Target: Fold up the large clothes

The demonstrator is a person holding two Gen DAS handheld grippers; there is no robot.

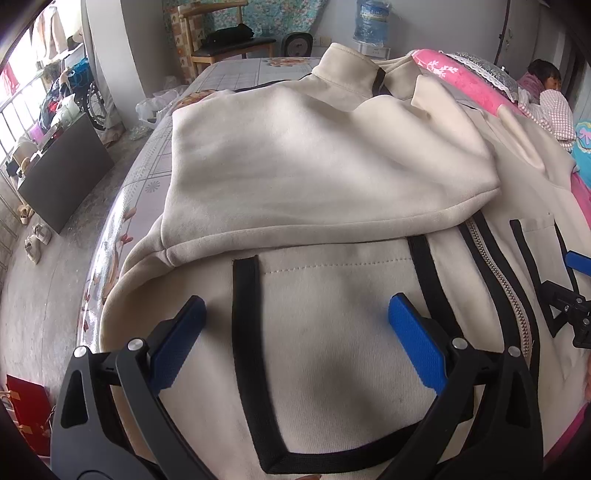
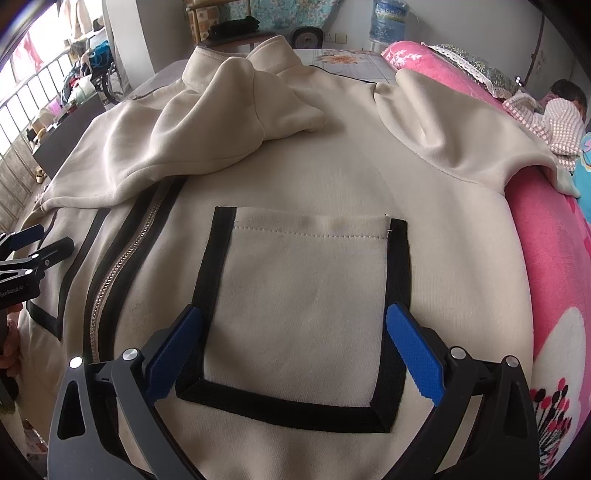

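A large cream zip jacket [image 1: 332, 166] [image 2: 332, 177] with black-trimmed pockets lies front-up on a bed. Its left sleeve [image 1: 314, 177] is folded across the chest; the right sleeve [image 2: 454, 129] lies out toward a pink blanket. My left gripper [image 1: 297, 310] hovers open over the left pocket [image 1: 332, 332], nothing between its blue pads. My right gripper [image 2: 293, 319] stands open above the right pocket [image 2: 303, 295], its pads apart from the cloth. The zipper [image 2: 118, 266] runs between the two pockets. Each gripper shows at the edge of the other's view.
A pink flowered blanket [image 2: 554, 258] borders the jacket on the right. A person [image 1: 550, 99] lies at the far right of the bed. The floral bed sheet [image 1: 147, 177] ends at the left edge above the floor. A chair [image 1: 229, 40] and water bottle [image 1: 371, 22] stand behind.
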